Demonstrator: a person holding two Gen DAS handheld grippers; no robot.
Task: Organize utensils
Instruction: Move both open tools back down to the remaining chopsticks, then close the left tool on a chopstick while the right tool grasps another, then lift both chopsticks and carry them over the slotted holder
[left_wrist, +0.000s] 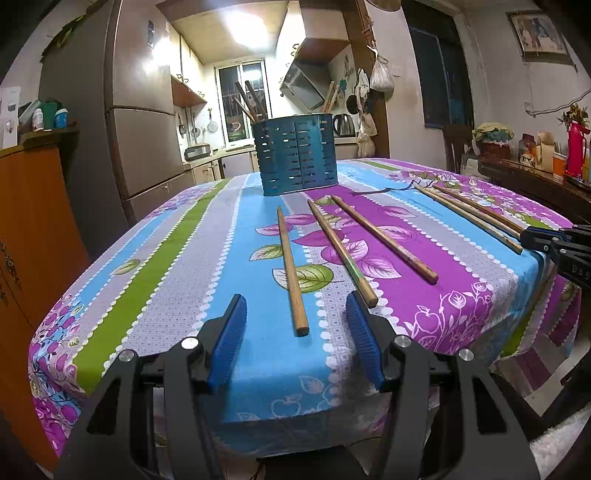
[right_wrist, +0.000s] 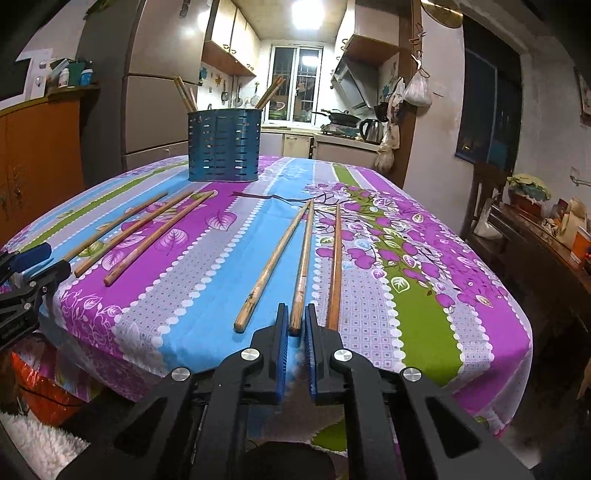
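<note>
Right wrist: right hand-held gripper (right_wrist: 296, 320) clamped on chopstick (right_wrist: 303, 264); left hand-held gripper (left_wrist: 296, 318) apart.

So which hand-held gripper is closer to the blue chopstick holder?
Neither clearly. The left hand-held gripper and right hand-held gripper both sit at the table's near edge, with the blue chopstick holder far across.

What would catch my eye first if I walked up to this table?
Probably the loud floral tablecloth, purple, blue and green. Six wooden chopsticks lie across it in two groups of three, with a blue slotted holder at the far end already holding some. The right gripper is shut on the middle chopstick.
</note>
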